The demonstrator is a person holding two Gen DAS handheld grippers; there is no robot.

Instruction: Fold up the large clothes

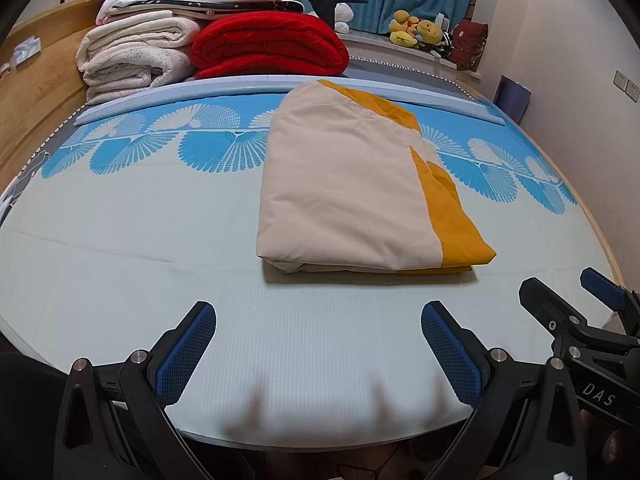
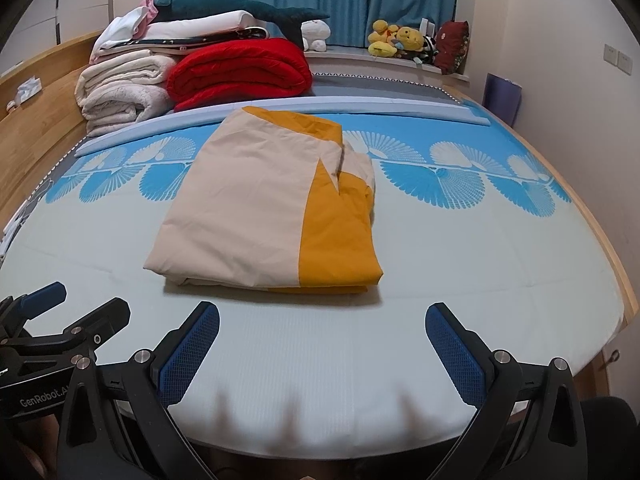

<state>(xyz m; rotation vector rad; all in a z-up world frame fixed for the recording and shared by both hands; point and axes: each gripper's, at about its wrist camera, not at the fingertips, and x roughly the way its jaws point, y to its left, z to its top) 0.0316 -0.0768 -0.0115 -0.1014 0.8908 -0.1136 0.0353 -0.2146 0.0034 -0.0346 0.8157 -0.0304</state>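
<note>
A cream and mustard-yellow cloth (image 1: 352,184) (image 2: 272,208) lies folded into a thick rectangle in the middle of the bed, its yellow band along the right side. My left gripper (image 1: 318,316) hovers open over the pale sheet near the bed's front edge, short of the cloth, nothing between its blue pads. My right gripper (image 2: 322,316) is open too, just in front of the cloth's near edge. Each gripper shows in the other's view: the right gripper (image 1: 568,292) at the far right, the left gripper (image 2: 88,304) at the far left.
The bed's sheet (image 2: 460,264) is pale with a blue fan-patterned band (image 1: 168,140). At the back left stand a red quilt (image 1: 268,44) (image 2: 240,72), cream blankets (image 1: 132,56) and stacked linens. Plush toys (image 2: 400,42) sit on the window ledge. A wooden headboard (image 1: 36,92) runs along the left.
</note>
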